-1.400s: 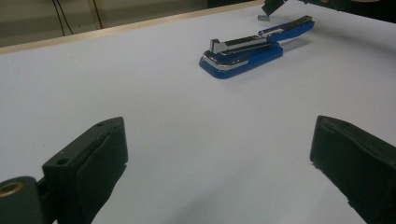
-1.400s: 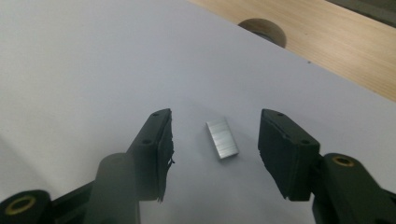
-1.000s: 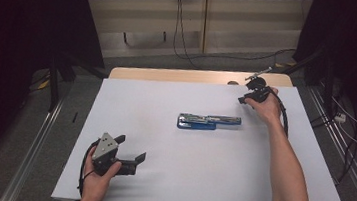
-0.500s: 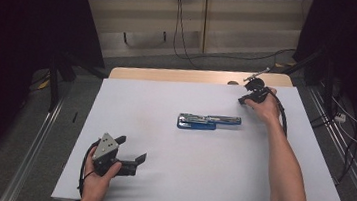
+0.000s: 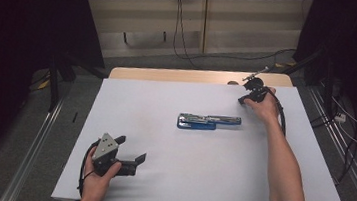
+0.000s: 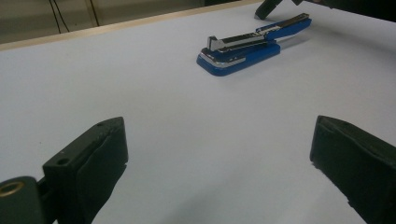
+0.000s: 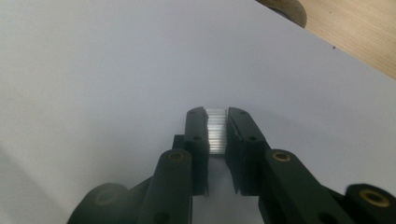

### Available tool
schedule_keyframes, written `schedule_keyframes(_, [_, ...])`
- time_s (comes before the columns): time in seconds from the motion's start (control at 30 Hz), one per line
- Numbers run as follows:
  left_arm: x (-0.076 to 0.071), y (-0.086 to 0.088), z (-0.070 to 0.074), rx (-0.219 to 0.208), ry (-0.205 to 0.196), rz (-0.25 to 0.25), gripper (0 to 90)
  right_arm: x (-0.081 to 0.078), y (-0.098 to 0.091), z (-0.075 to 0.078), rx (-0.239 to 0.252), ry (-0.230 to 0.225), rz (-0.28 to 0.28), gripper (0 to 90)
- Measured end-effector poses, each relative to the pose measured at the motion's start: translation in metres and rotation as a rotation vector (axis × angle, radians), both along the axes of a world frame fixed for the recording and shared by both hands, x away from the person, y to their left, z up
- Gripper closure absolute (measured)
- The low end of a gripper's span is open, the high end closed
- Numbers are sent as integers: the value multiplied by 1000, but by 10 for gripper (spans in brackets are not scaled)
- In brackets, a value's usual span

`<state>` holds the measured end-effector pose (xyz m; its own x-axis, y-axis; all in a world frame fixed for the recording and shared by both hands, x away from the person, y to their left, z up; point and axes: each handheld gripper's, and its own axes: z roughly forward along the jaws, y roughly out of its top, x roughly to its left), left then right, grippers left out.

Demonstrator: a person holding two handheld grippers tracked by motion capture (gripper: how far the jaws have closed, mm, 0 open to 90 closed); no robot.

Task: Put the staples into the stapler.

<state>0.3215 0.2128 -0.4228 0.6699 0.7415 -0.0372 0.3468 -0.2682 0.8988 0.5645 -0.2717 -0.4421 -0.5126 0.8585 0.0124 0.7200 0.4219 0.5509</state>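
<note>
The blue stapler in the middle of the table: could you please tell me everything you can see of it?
The blue stapler lies swung fully open and flat on the white table cover, near its middle. A broad blue base with a shiny metal plate forms one end; the blue arm stretches out in line with it toward the right tongs, its silvery staple channel facing up. It looks like painted metal or plastic with steel parts. Nothing touches it except the cover.

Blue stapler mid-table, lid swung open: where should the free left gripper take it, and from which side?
Probably the base of the blue stapler, the wider, thicker half that lies flat on the white table. Come from above with the jaws across its narrow width, since both long sides are free. The open left gripper stands wide enough. I would avoid the thin arm folded out toward the right gripper: it may swing.
</note>
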Motion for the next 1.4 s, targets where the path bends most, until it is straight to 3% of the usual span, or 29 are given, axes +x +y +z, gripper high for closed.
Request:
schedule_keyframes(0.5, [0, -1, 0, 2, 3, 0, 43, -8, 3, 1, 14, 0, 14, 789])
schedule_keyframes(0.9, [2, 0, 0, 1, 4, 3, 43, -18, -2, 5, 55, -18, 15, 789])
schedule_keyframes(1.4, [1, -1, 0, 5, 2, 1, 43, -31, 7, 21, 93, -87, 81, 790])
